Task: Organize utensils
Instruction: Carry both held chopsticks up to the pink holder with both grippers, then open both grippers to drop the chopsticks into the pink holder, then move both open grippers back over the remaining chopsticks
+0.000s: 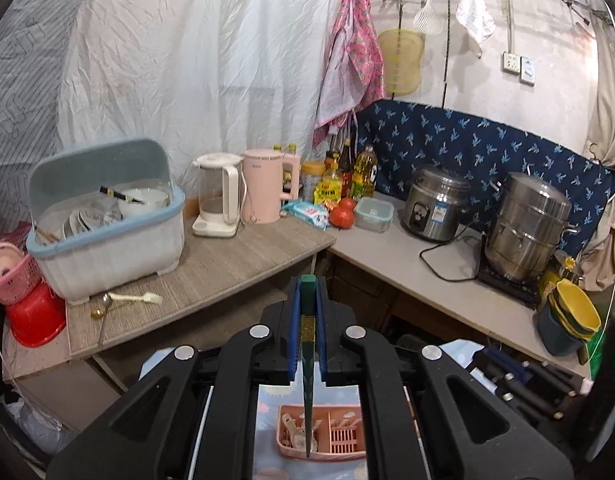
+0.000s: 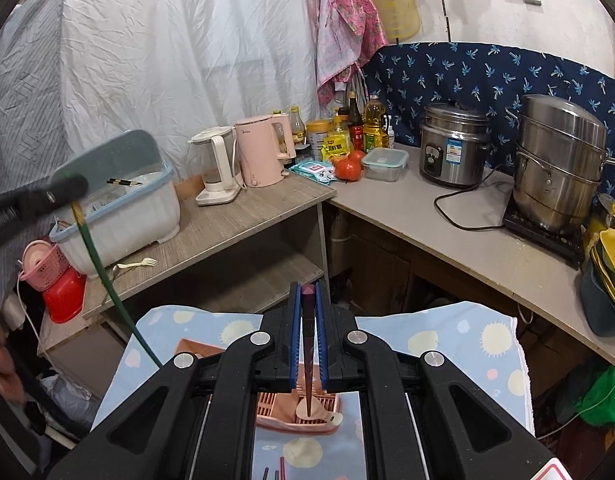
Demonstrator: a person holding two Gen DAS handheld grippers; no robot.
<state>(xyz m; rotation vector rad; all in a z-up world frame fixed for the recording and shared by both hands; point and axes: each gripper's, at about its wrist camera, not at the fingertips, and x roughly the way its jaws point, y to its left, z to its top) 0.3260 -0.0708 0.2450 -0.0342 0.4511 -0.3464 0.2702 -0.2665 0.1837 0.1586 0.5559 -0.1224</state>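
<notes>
My left gripper (image 1: 307, 286) is shut on a green chopstick (image 1: 307, 380), which hangs tip down over a pink utensil basket (image 1: 343, 436) with spoons in its left compartment. My right gripper (image 2: 307, 294) is shut on a dark red chopstick (image 2: 308, 360); its tip hangs over a pale spoon in the same pink basket (image 2: 267, 406). In the right wrist view the left gripper (image 2: 63, 188) shows at the left edge, with the green chopstick (image 2: 107, 284) slanting down from it. The ends of two or three loose chopsticks (image 2: 276, 472) lie on the cloth below.
The basket sits on a light blue patterned cloth (image 2: 447, 344). On the wooden table (image 1: 235, 256) are a lidded dish rack (image 1: 107, 236), two kettles, a spoon and a pale fork (image 1: 135, 299). The corner counter (image 1: 387, 248) holds bottles, a rice cooker, a steamer pot (image 1: 527, 228) and stacked bowls.
</notes>
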